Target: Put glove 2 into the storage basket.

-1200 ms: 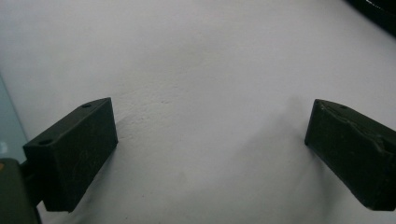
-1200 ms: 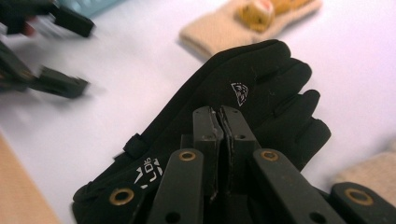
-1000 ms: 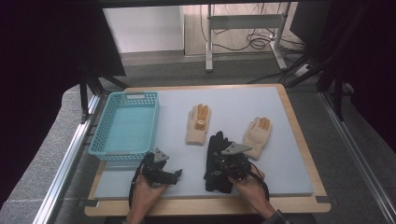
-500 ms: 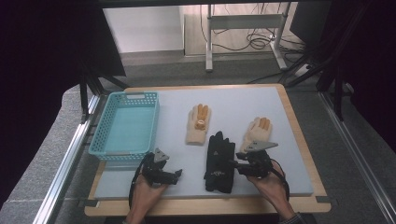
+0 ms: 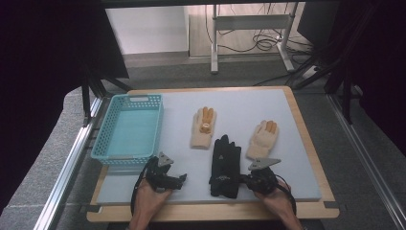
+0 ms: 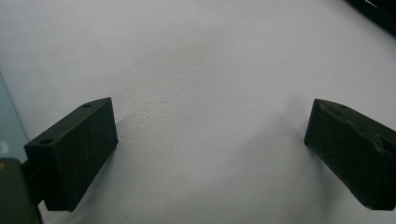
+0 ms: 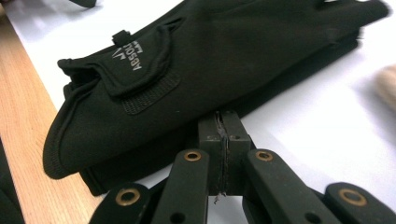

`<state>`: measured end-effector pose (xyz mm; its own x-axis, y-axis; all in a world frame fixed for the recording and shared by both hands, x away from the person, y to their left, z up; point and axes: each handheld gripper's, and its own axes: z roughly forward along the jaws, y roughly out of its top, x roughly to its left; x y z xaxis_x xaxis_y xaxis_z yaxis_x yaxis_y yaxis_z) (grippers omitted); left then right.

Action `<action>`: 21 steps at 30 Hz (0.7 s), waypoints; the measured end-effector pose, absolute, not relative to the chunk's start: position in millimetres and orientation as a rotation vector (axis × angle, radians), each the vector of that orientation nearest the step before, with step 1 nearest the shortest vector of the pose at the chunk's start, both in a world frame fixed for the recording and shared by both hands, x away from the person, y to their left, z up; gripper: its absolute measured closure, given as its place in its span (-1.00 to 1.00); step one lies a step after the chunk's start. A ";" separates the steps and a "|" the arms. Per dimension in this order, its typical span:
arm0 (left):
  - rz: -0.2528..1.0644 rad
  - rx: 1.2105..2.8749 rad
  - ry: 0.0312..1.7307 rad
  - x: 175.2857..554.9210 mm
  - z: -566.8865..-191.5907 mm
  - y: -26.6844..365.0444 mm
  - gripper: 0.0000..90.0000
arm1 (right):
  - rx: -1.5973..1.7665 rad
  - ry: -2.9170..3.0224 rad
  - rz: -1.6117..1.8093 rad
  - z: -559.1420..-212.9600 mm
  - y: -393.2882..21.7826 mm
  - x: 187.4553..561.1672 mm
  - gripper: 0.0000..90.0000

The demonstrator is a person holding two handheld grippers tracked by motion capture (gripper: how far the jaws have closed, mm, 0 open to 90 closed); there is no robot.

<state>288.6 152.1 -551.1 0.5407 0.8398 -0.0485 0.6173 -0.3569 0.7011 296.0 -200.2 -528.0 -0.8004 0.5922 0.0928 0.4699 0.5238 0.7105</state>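
Note:
A black glove [image 5: 225,165] lies flat near the mat's front edge, fingers pointing away; in the right gripper view the black glove [image 7: 224,60] shows its cuff tab with white lettering. My right gripper [image 5: 245,180] sits just right of its cuff. The right gripper [image 7: 223,126] has just been closing and its pads now meet, their tips against the glove's side edge, with no fabric visible between them. My left gripper [image 5: 180,178] rests on the mat left of the glove. In its own view the left gripper [image 6: 210,140] stands wide open over bare mat.
Two cream gloves with orange fingertips lie farther back, one [image 5: 204,127] mid-mat, the other [image 5: 262,139] to its right. A light-blue basket [image 5: 139,98] stands at the left. The grey mat [image 5: 249,103] lies on a wooden board [image 5: 306,120].
My right hand has slid from over the black glove to its right side and come lower. The left hand has stayed where it was.

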 end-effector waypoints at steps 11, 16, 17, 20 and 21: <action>0.410 2.122 1.126 286.4 -549.8 159.8 -0.87 | 0.861 2.623 1.193 -533.4 -164.8 296.5 0.92; 0.400 2.127 1.105 284.3 -550.7 166.5 -0.87 | 0.832 2.617 1.187 -534.2 -151.0 297.4 0.92; 0.399 2.126 1.104 283.8 -550.8 167.6 -0.87 | 0.827 2.614 1.185 -534.5 -147.5 297.6 0.92; 0.400 2.128 1.103 283.2 -551.0 167.7 -0.87 | 0.808 2.606 1.183 -535.5 -135.6 300.3 0.92; 0.401 2.128 1.104 283.1 -551.1 167.6 -0.87 | 0.801 2.606 1.180 -535.7 -133.4 301.0 0.92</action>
